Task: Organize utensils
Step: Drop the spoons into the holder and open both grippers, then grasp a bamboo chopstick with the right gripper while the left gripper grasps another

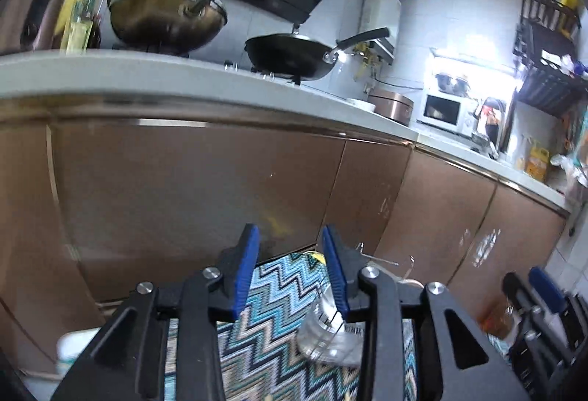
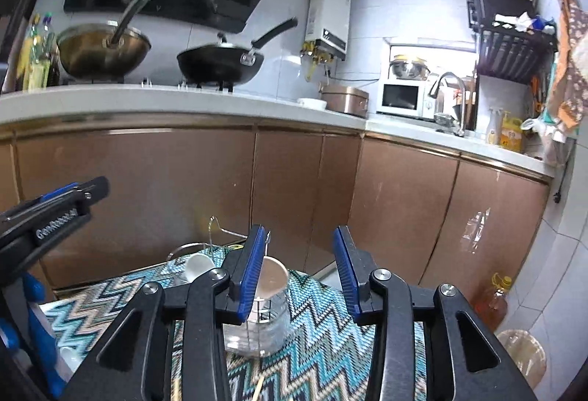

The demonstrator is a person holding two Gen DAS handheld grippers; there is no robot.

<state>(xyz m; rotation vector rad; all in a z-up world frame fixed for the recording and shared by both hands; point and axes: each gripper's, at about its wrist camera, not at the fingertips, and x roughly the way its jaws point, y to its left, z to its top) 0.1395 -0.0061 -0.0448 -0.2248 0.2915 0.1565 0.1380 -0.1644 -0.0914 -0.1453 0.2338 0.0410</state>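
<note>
A clear glass jar (image 2: 264, 323) with a wire frame inside stands on a zigzag-patterned cloth (image 2: 323, 338), a white cup (image 2: 273, 278) resting on its top. It also shows in the left wrist view (image 1: 323, 331). My right gripper (image 2: 299, 268) is open and empty, just above and in front of the jar. My left gripper (image 1: 290, 272) is open and empty, above the cloth (image 1: 272, 320) left of the jar. A wire rack (image 2: 217, 235) with a second white cup (image 2: 196, 267) sits at the cloth's far edge. A thin wooden stick (image 2: 259, 388) lies near the bottom.
Brown cabinet doors (image 2: 294, 188) rise behind the cloth under a white counter (image 2: 183, 103). Two woks (image 2: 220, 64) sit on the stove. A microwave (image 2: 402, 99), a rice cooker and a sink tap are at the right. An oil bottle (image 2: 492, 298) stands on the floor.
</note>
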